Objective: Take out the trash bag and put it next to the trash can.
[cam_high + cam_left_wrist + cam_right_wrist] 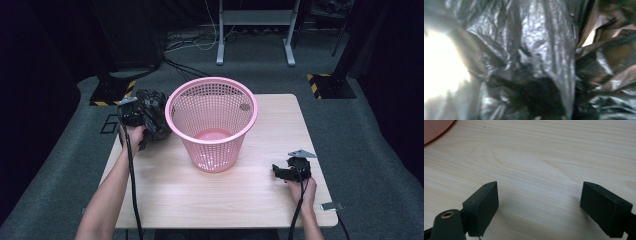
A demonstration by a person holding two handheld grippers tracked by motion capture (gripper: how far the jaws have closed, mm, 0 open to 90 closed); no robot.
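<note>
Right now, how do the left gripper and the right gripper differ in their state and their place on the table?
The left gripper is shut on the crumpled black plastic bag at the table's left edge, beside the pink basket; the right gripper stands open with nothing between its jaws. The left is raised at the basket's rim height; the right rests low over the bare wooden table near its right edge. Each is held in one hand and trails a cable.

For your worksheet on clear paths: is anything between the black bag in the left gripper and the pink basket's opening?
Nothing visible stands between them. The black plastic bag, held by the left gripper, sits right beside the pink basket, whose open top is unobstructed.
</note>
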